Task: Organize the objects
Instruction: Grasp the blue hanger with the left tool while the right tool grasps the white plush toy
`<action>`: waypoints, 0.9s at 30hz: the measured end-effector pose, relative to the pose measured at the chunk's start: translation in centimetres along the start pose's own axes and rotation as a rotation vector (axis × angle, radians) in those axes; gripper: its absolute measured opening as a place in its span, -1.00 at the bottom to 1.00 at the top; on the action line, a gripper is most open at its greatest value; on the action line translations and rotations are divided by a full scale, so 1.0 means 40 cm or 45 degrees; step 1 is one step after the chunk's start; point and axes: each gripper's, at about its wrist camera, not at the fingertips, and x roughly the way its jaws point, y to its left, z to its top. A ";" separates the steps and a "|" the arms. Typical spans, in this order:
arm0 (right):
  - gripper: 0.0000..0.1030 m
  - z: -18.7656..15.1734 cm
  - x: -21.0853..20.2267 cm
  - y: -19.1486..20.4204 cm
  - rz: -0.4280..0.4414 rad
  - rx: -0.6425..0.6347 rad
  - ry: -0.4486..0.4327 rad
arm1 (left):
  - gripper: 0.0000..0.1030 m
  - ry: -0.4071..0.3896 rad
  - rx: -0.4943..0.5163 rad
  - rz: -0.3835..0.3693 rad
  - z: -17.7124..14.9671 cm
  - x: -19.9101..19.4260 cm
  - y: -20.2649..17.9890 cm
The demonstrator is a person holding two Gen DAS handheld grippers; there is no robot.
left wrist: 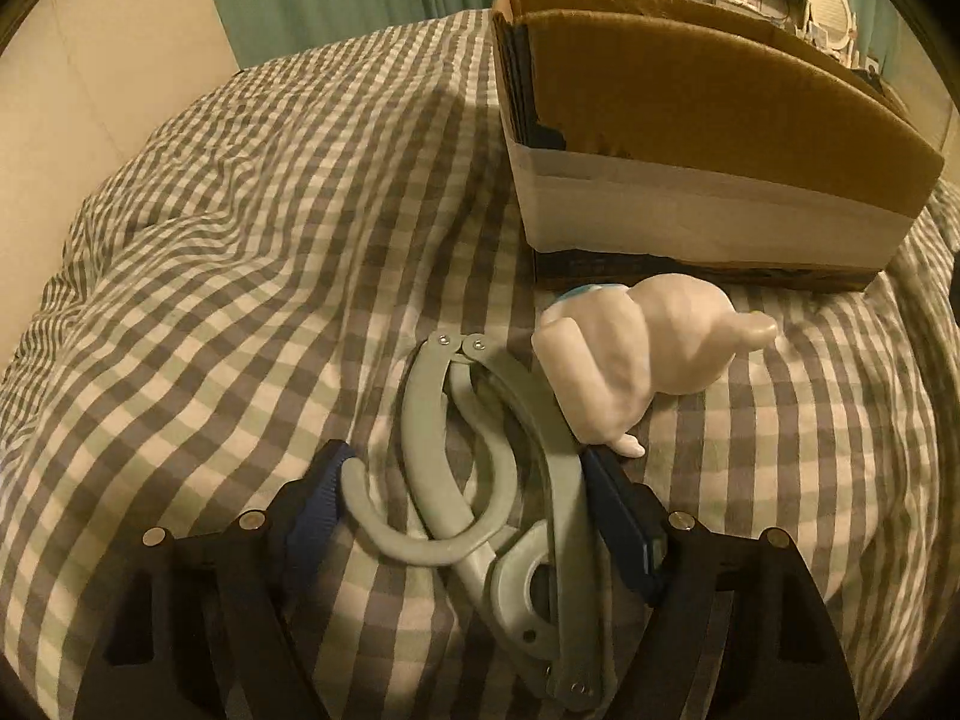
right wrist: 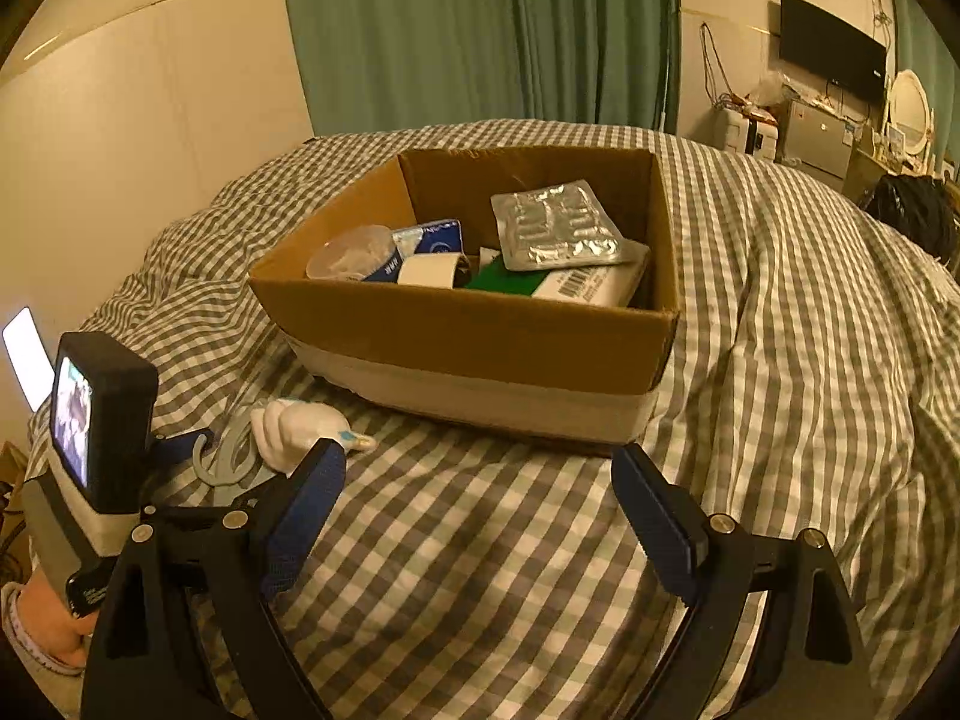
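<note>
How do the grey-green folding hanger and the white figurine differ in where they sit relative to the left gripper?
The hanger lies flat between the left gripper's open fingers; the figurine lies beyond the right fingertip, outside the gap. The hanger is thin, curved and grey-green; the figurine is bulky, rounded and white. Both rest on the checked bedcover in front of the cardboard box, not yet inside it.

Black hand-held gripper (right wrist: 477,498) w/ blue pads (right wrist: 306,501), silver screws.

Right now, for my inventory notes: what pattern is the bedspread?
Grey-and-white gingham check bedspread, clearest in the right wrist view.
</note>
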 end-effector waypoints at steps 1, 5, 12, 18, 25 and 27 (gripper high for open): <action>0.76 -0.003 -0.002 0.001 0.000 0.001 0.000 | 0.39 0.000 0.004 -0.004 0.000 -0.001 -0.003; 0.76 -0.010 -0.007 0.013 -0.011 -0.010 0.003 | 0.28 -0.012 0.022 -0.032 -0.016 -0.025 -0.010; 0.76 -0.019 -0.015 0.043 0.007 -0.027 0.018 | 0.28 -0.072 -0.057 -0.116 -0.026 -0.108 0.036; 0.76 -0.016 0.021 0.096 0.064 -0.063 0.053 | 0.28 -0.163 -0.118 -0.093 0.005 -0.163 0.115; 0.78 -0.007 0.116 0.177 0.074 -0.155 0.107 | 0.28 -0.201 -0.136 -0.034 0.064 -0.127 0.188; 0.79 -0.002 0.149 0.195 0.062 -0.176 0.125 | 0.28 -0.205 -0.135 -0.028 0.071 -0.118 0.196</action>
